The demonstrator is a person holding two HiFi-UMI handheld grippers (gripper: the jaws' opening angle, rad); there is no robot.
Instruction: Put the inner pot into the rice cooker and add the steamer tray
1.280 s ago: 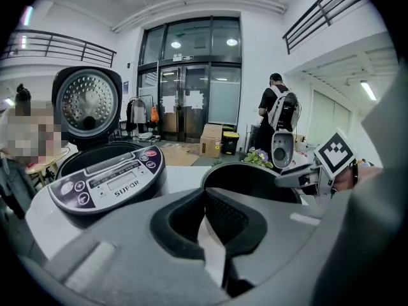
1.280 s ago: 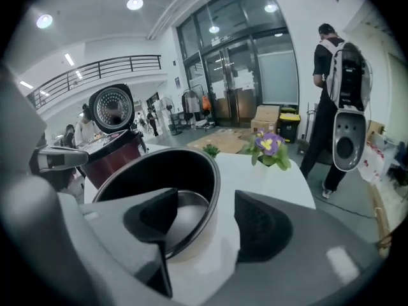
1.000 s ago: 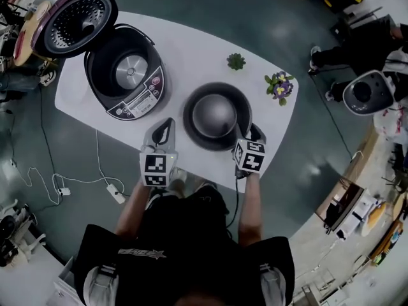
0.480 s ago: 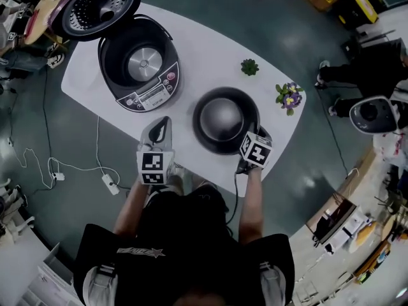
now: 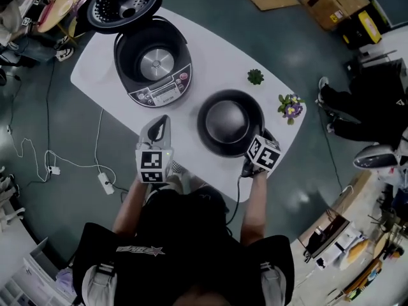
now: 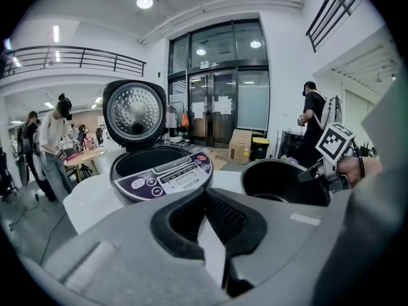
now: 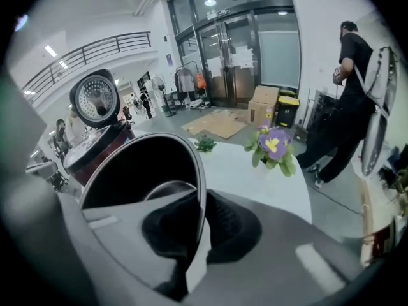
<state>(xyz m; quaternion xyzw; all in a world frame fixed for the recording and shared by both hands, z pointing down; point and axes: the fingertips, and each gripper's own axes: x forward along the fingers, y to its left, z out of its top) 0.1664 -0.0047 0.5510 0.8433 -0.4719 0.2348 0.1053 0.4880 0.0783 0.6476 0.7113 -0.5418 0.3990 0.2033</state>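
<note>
My right tongs (image 5: pixel 253 142), easing open, pinch the dark round metal inner pot (image 5: pixel 229 121) by its rim for lifting; left tongs (image 5: pixel 163 123) closed, empty.

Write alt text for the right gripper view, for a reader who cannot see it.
The right gripper has the near rim of the dark inner pot between its pads, and its jaws are opening slightly. Beyond the pot at left stands the rice cooker with its lid raised. A purple potted flower sits on the white table to the right.
</note>
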